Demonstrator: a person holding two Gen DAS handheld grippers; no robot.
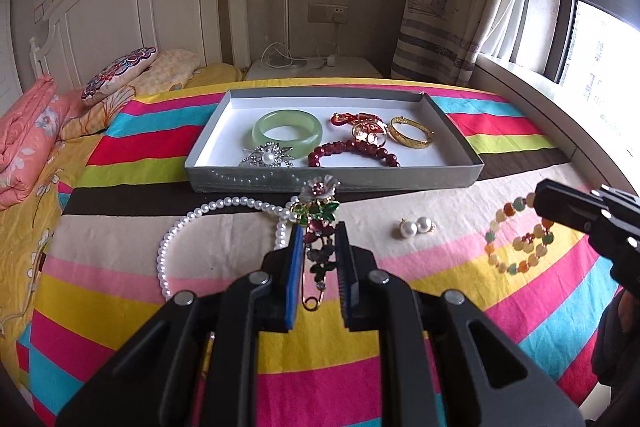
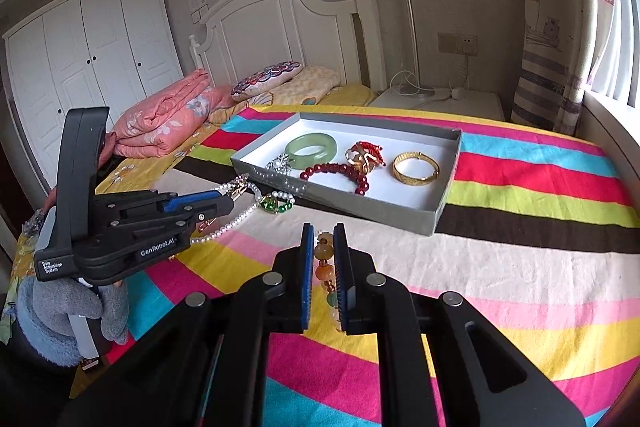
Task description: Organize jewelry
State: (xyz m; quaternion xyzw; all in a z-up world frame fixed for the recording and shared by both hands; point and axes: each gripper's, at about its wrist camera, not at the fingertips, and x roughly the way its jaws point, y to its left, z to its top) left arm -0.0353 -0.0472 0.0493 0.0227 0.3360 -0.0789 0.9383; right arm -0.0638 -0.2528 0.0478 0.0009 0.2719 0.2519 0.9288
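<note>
My left gripper [image 1: 319, 231] is shut on a flower brooch [image 1: 319, 205] with a long safety pin, held just above the striped bedspread. A pearl necklace [image 1: 200, 217] lies under and left of it, and a pair of pearl earrings [image 1: 416, 227] lies to the right. In the right wrist view my right gripper [image 2: 323, 229] is shut on a multicoloured bead bracelet [image 2: 325, 255]. That bracelet [image 1: 520, 245] hangs from the right gripper [image 1: 540, 201] at the right edge of the left wrist view. The grey box tray [image 1: 336, 181] holds a green bangle [image 1: 287, 131], a gold bangle [image 1: 410, 131] and a red bead bracelet [image 1: 356, 151].
The tray [image 2: 348, 205] also holds a silver brooch [image 1: 267, 158] and red-and-gold pieces [image 1: 360, 125]. A folded pink quilt [image 2: 160, 123] and pillows [image 2: 268, 81] lie by the headboard. A nightstand [image 2: 440, 99] and a window sill sit beyond. A grey-gloved hand [image 2: 60, 307] holds the left gripper [image 2: 228, 203].
</note>
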